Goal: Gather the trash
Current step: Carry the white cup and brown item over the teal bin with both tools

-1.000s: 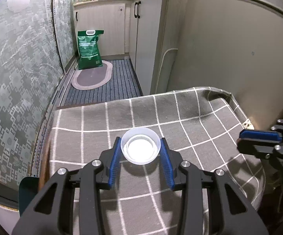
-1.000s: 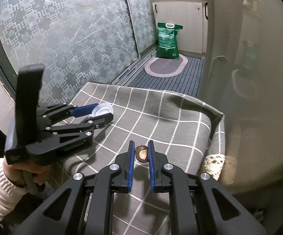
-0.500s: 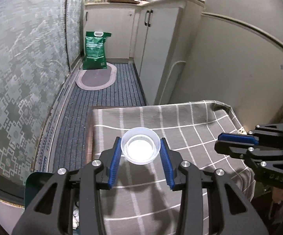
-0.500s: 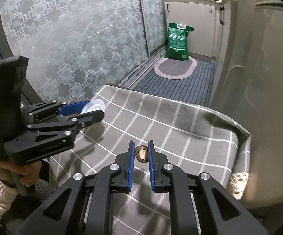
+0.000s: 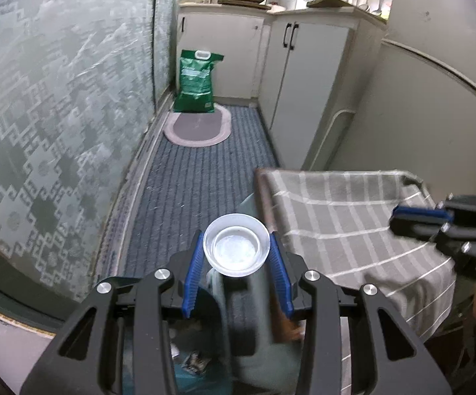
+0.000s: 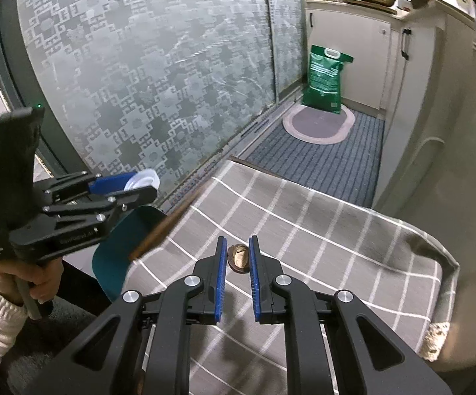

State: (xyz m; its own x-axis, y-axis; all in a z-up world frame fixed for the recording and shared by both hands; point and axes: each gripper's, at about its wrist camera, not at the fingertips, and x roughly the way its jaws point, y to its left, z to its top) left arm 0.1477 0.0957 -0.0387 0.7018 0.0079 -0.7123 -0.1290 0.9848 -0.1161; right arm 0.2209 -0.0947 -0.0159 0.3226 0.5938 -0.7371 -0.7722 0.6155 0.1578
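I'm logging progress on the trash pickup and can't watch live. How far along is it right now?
Partway. Both pieces are picked up: the left gripper is shut on a clear plastic cup, now past the edge of the checked tablecloth above the teal bin. The right gripper pinches a small brown scrap over the cloth. Left to do: drop both into the bin. No other litter shows on the cloth.

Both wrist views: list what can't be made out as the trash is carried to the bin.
- Teal bin: in the left wrist view its opening sits behind the left gripper and its plastic cup; the contents are blurred.
- Small brown scrap: in the right wrist view the right gripper covers its sides; too small to identify.
- Table under the checked cloth: covered; only a blurred wooden edge shows.
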